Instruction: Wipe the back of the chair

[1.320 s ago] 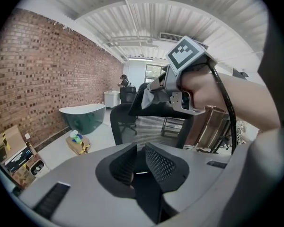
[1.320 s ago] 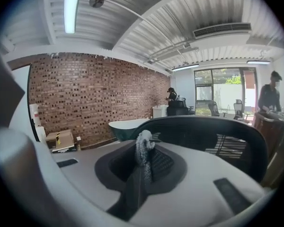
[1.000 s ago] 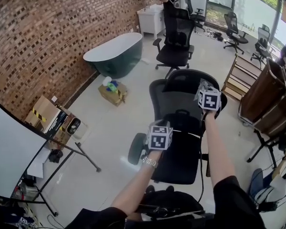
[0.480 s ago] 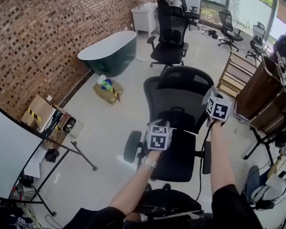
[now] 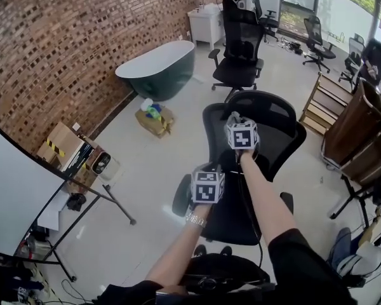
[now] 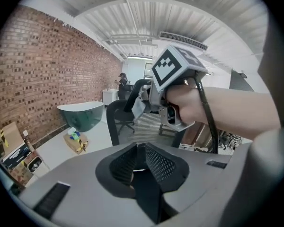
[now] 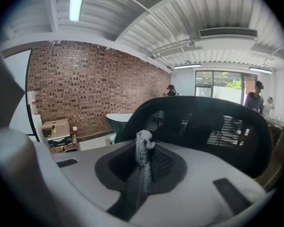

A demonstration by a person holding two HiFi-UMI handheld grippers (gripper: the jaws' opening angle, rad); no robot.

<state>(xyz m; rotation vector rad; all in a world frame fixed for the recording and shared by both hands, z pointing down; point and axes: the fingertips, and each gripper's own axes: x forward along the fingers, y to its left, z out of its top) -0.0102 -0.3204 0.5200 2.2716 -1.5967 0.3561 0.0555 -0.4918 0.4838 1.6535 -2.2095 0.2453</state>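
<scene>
Black mesh chair back [image 5: 273, 129] stood at centre frame in the head view and filled the middle of the right gripper view. Right gripper [image 5: 240, 134] was up at its upper part, jaws clamped on a grey-white cloth [image 7: 142, 148] just short of the mesh. Left gripper [image 5: 207, 186] was lower left, over the seat edge, jaws drawn together, nothing between.
</scene>
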